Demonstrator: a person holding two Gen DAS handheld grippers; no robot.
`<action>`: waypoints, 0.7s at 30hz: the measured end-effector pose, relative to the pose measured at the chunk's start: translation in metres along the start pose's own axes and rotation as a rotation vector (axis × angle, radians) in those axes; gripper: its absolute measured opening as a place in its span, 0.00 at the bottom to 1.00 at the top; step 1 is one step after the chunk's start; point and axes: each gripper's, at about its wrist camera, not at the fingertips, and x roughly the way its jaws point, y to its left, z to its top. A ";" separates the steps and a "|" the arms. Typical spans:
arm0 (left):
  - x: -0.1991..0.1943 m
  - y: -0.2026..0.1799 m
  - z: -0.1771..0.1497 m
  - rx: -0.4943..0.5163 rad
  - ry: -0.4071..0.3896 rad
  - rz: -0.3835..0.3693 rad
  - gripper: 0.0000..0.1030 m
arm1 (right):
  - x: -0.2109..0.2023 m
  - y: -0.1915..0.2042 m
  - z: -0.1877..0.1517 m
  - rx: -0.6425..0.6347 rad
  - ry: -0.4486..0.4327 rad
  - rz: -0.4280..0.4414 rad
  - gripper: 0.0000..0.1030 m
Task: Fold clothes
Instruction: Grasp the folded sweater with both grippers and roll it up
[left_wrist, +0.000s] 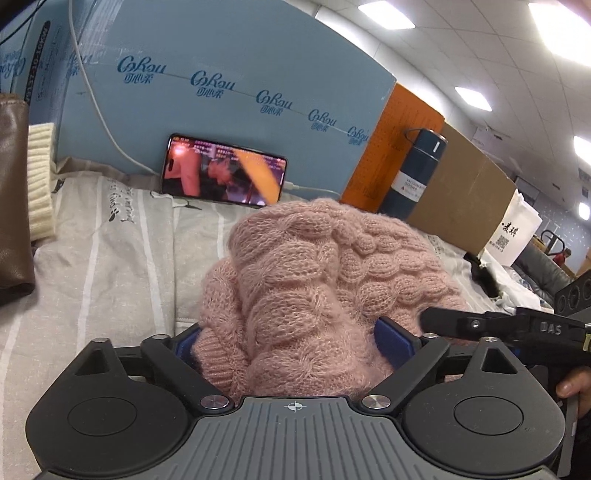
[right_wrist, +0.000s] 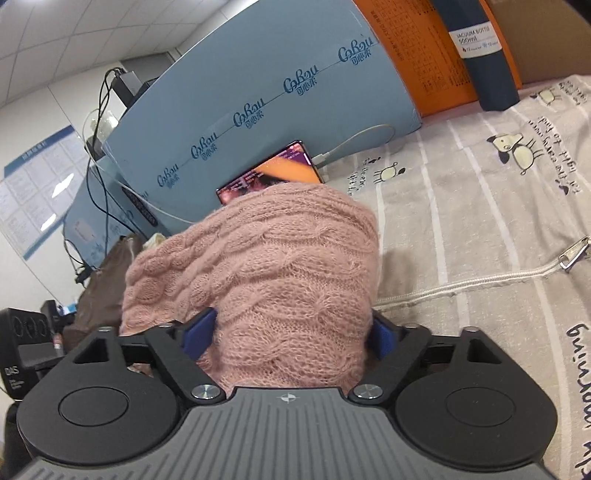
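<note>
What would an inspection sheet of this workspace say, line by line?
Surface: striped grey sheet with cartoon prints and a zipper.
Job's things: pink cable-knit sweater, bunched, lifted.
Clutter: phone with screen lit, propped against blue box; dark vacuum bottle; brown leather garment.
Grippers: left gripper and right gripper, both jaws closed on the sweater.
Cables: white cable plugged into the phone; black cables behind the box.
Surroundings: orange board, cardboard, ceiling lights.
</note>
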 end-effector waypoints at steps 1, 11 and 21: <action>0.000 0.000 0.000 0.002 -0.004 -0.004 0.79 | -0.001 0.000 0.000 0.000 -0.004 0.001 0.67; -0.016 -0.020 0.003 -0.019 -0.102 -0.050 0.48 | -0.028 -0.005 0.011 0.090 -0.055 0.075 0.47; 0.009 -0.075 0.040 0.062 -0.168 -0.132 0.48 | -0.087 -0.013 0.040 -0.017 -0.226 -0.006 0.46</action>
